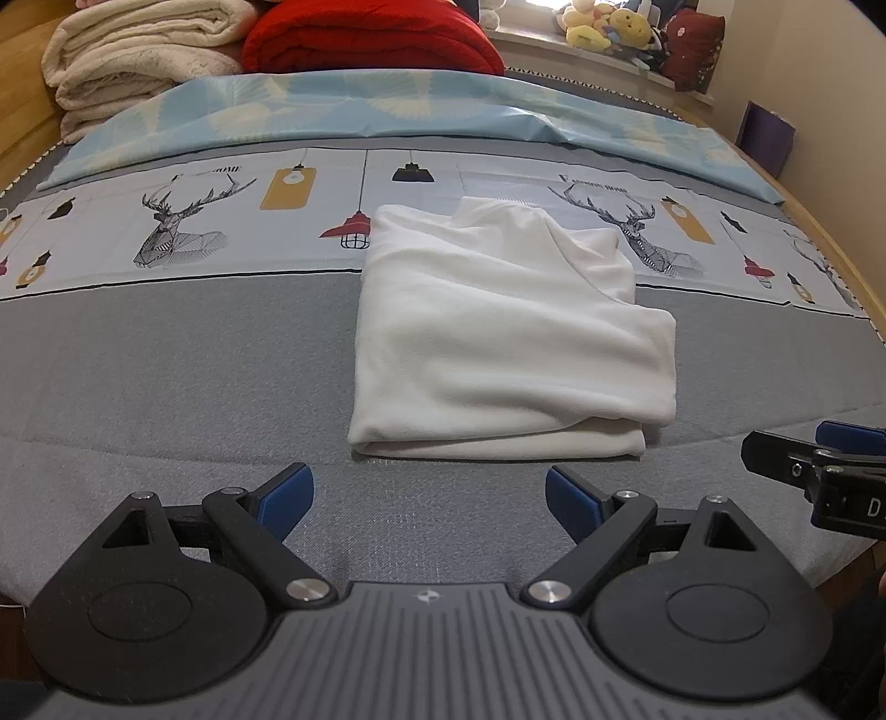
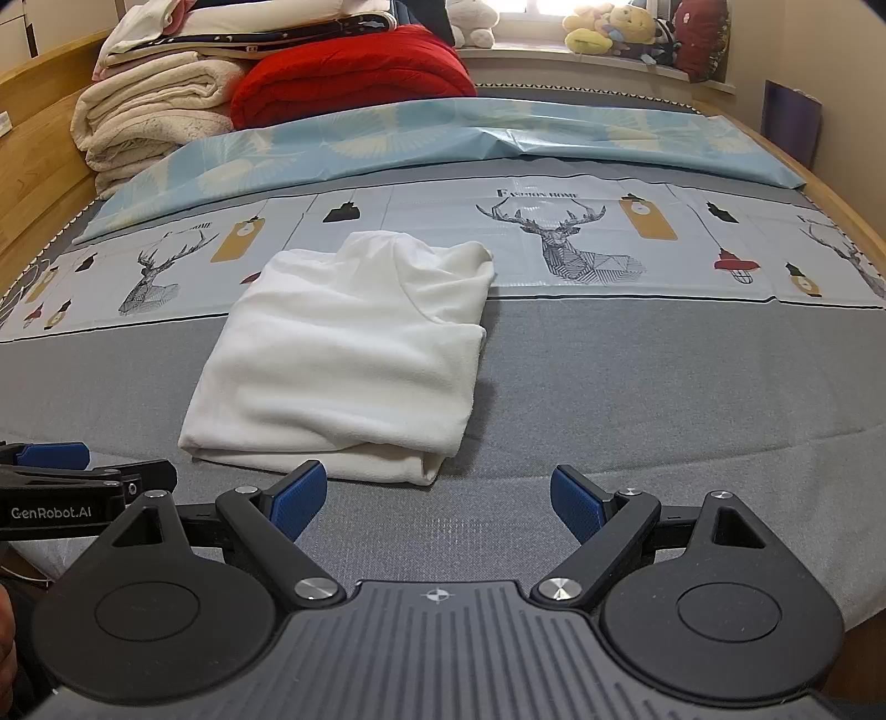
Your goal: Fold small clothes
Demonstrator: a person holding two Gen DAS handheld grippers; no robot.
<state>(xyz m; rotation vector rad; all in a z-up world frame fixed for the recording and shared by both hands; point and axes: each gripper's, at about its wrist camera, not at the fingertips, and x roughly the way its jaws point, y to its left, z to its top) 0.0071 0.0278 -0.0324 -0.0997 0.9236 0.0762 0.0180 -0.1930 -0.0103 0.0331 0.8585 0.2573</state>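
A white garment (image 1: 509, 338) lies folded into a rough rectangle on the grey bed cover; its far part is bunched over the deer-print strip. It also shows in the right wrist view (image 2: 354, 360). My left gripper (image 1: 429, 501) is open and empty, just short of the garment's near edge. My right gripper (image 2: 437, 501) is open and empty, near the garment's near right corner. The right gripper shows at the right edge of the left wrist view (image 1: 814, 454), and the left gripper at the left edge of the right wrist view (image 2: 83, 471).
A deer-print sheet (image 1: 194, 221) and a light blue sheet (image 1: 387, 111) lie across the bed beyond the garment. Folded cream blankets (image 1: 138, 55) and a red quilt (image 1: 371, 39) are stacked at the back left. Plush toys (image 2: 614, 27) sit on the windowsill. A wooden bed frame (image 2: 33, 183) runs along the left.
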